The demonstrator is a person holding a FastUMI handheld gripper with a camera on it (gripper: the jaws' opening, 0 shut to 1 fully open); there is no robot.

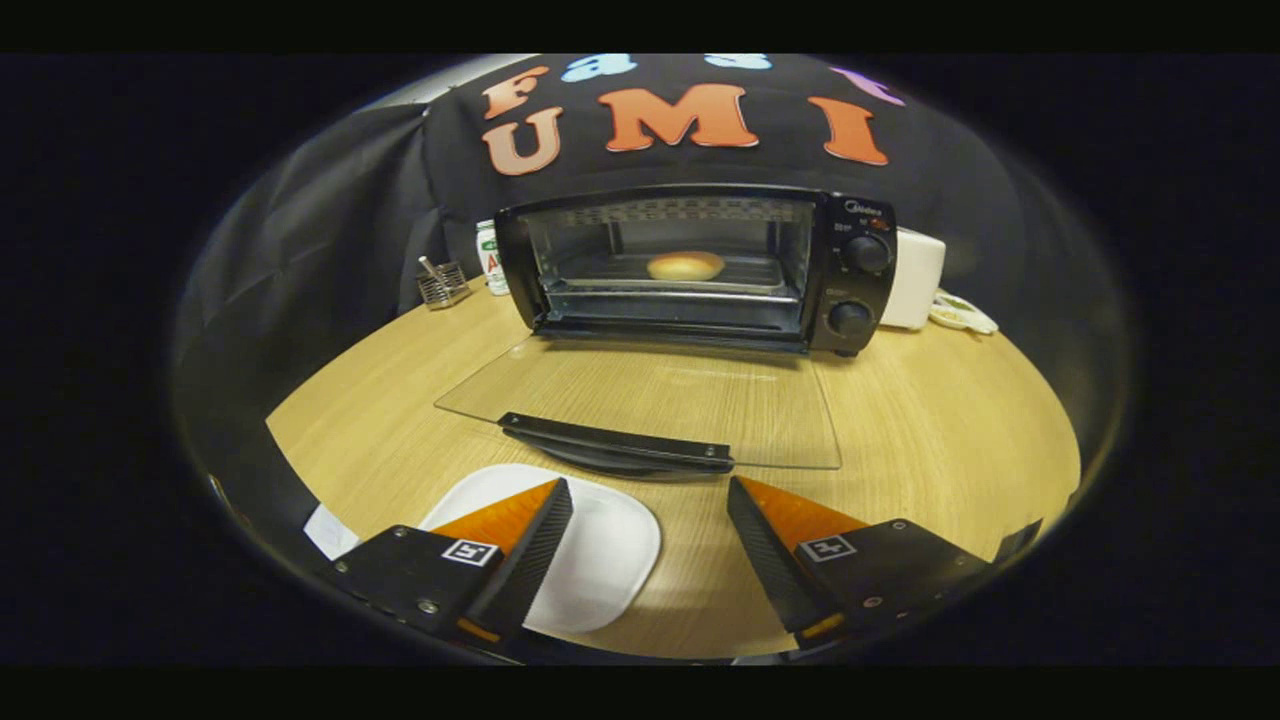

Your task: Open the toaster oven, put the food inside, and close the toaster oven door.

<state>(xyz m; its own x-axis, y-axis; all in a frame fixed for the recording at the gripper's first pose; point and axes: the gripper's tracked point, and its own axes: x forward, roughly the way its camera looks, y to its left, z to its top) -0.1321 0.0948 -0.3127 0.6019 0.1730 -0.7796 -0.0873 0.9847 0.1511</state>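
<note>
A black toaster oven (700, 265) stands at the back of the wooden table. Its glass door (650, 400) lies folded down flat toward me, with the black handle (615, 445) along its near edge. A round bun (685, 265) rests on the rack inside the oven. My gripper (650, 490) is open, with nothing between its fingers, and sits just short of the door handle. A white plate (600, 550) lies bare on the table under the left finger (530, 550).
Left of the oven stand a small wire holder (442, 283) and a can (490, 258). Right of the oven is a white appliance (915, 278) with a small dish (962, 313) beside it. A slip of paper (330, 530) lies at the table's near left edge.
</note>
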